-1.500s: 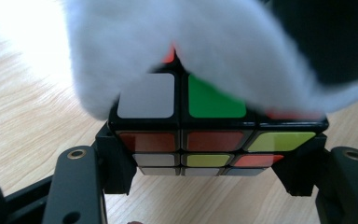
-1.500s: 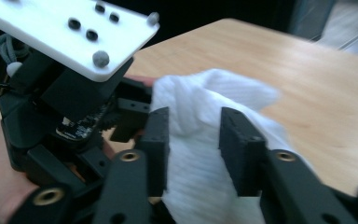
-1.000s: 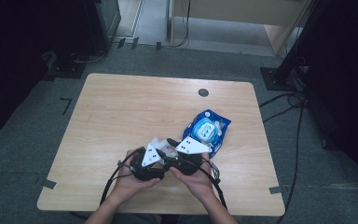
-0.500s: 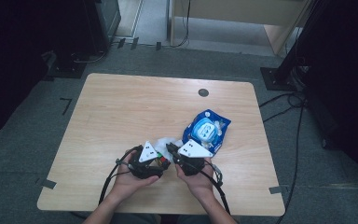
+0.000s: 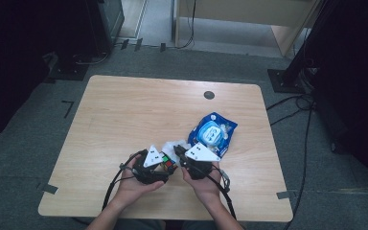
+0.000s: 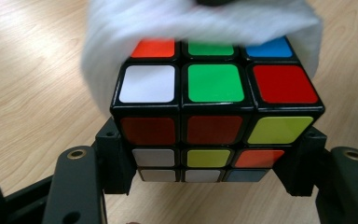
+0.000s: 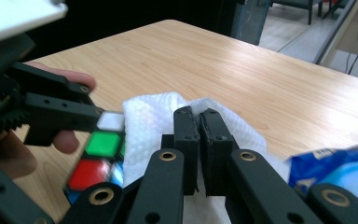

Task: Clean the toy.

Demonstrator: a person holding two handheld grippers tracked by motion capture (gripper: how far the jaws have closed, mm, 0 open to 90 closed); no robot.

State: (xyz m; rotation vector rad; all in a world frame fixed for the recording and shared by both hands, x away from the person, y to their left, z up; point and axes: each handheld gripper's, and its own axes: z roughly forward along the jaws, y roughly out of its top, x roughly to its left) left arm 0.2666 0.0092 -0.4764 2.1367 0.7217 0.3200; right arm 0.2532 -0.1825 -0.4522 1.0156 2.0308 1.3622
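A scrambled Rubik's cube [image 6: 214,93] sits between the jaws of my left gripper [image 6: 214,158], which are shut on its two sides and hold it just above the table. A white wipe [image 6: 191,23] drapes over the cube's far top edge. My right gripper [image 7: 199,116] is shut on that wipe [image 7: 149,121], pinching a fold of it right beside the cube [image 7: 98,158]. In the high view both grippers, left [image 5: 159,167] and right [image 5: 186,157], meet near the front edge, with the cube [image 5: 167,166] and wipe [image 5: 171,147] between them.
A blue wipes packet [image 5: 213,133] lies just right of the hands, close to the right gripper [image 7: 340,168]. The wooden table [image 5: 148,110] has a round dark grommet [image 5: 209,95] near its far edge. Cables trail from both grippers toward the front edge.
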